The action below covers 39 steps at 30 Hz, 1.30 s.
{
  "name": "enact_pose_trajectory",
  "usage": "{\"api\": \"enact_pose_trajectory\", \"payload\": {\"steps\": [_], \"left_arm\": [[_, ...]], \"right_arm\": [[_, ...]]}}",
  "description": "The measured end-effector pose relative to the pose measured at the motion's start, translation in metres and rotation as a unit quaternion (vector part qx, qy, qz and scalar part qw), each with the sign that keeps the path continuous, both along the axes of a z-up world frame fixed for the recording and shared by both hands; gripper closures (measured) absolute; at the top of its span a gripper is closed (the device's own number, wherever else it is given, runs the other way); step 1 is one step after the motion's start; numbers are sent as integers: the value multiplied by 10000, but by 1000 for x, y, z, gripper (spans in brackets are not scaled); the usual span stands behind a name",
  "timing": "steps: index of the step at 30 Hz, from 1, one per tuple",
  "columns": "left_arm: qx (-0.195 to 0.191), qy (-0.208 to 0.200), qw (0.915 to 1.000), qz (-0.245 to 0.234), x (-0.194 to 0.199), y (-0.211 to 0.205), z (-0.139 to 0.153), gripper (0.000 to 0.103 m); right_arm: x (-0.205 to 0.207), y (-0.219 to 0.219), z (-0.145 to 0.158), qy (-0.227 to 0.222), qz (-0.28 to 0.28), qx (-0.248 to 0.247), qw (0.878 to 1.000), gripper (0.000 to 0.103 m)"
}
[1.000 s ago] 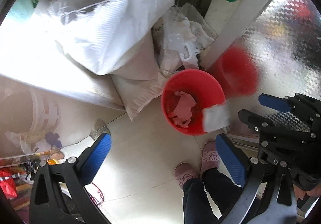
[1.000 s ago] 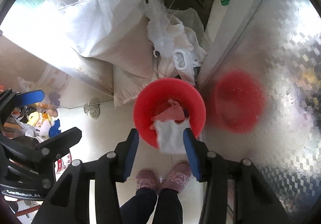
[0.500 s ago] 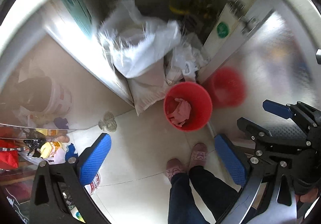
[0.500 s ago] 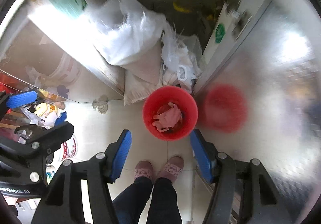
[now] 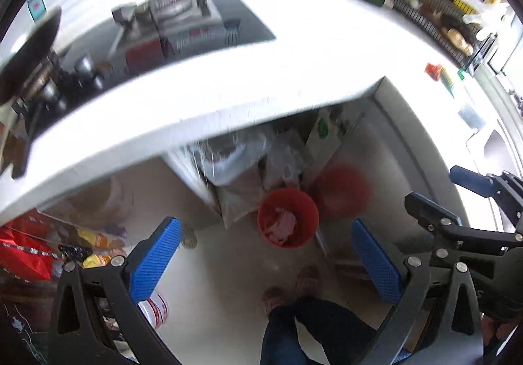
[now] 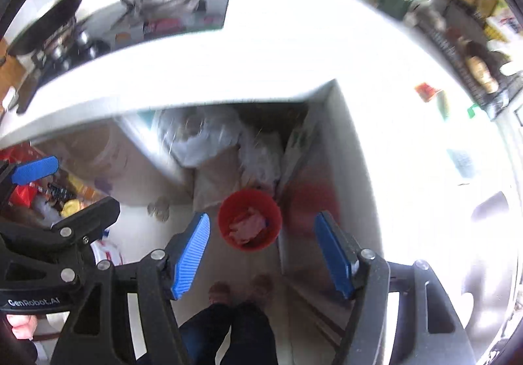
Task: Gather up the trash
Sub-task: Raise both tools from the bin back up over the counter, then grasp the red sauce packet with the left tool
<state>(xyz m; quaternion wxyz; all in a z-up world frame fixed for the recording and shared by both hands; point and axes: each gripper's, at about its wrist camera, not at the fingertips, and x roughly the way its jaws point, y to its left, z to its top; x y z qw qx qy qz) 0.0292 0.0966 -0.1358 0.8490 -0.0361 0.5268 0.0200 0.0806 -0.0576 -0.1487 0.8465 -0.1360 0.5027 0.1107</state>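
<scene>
Room: kitchen floor of pale tiles, under a white counter (image 5: 294, 47) that carried a gas stove (image 5: 170, 15); we looked down from high above.
Our left gripper (image 5: 264, 260): its two blue fingers stood wide apart and held nothing.
Our right gripper (image 6: 264, 247): its jaws were also spread wide and empty; the bucket showed in the gap between them, far below.
Task thing: one red bucket (image 6: 250, 221) stood on the floor in front of our two slippers (image 6: 242, 289), just beside the open metal cabinet door (image 6: 327, 188).
Trash: pink and white crumpled pieces (image 6: 246, 224) lay inside the bucket; they were too blurred for us to count.
Behind the bucket: white woven sacks (image 6: 209, 139) filled the open cabinet; we could tell perhaps two, the blur hid the rest.
False second bucket: the red patch on the door was only a reflection, so we counted one bucket.
Left side: red and yellow packets (image 5: 29, 253) showed behind a glass panel.
Step in hand: we judged that one drop was complete, because both grippers were empty and high over the bucket.
Next move: it would call for us to find another piece of trash, perhaps on the counter, and to close one gripper on it before coming back to the bucket.
</scene>
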Motion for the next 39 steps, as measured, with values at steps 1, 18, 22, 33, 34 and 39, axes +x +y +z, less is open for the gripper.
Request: {"api": "enact_pose_trajectory", "payload": {"steps": [1,18,22,33,34,39], "left_arm": [[31,-74,10000,-24,2,-2,7,0],[201,-902,9853,-1438,55,-83,93,0],[238,-943,9782,-1835,80,-110,99,0],[76,-728,9603,-2693,184,-179,88,0],[76,-725,9582,-2766,192,-186,86,0],[80,-581,9495,-3081,237,-221,70,0]], "right_arm": [[-3,-3,8,-94,-64,12,9999,35],[-2,-70,79,-1159,-1331,-75,9843,22],[15,-93,86,-1153,-1658,-56,9794,21],[80,-160,89,-967,-2465,-142,9642,21],[85,-167,87,-928,-2523,-135,9631,21],[116,-195,76,-743,-2810,-157,9567,21]]}}
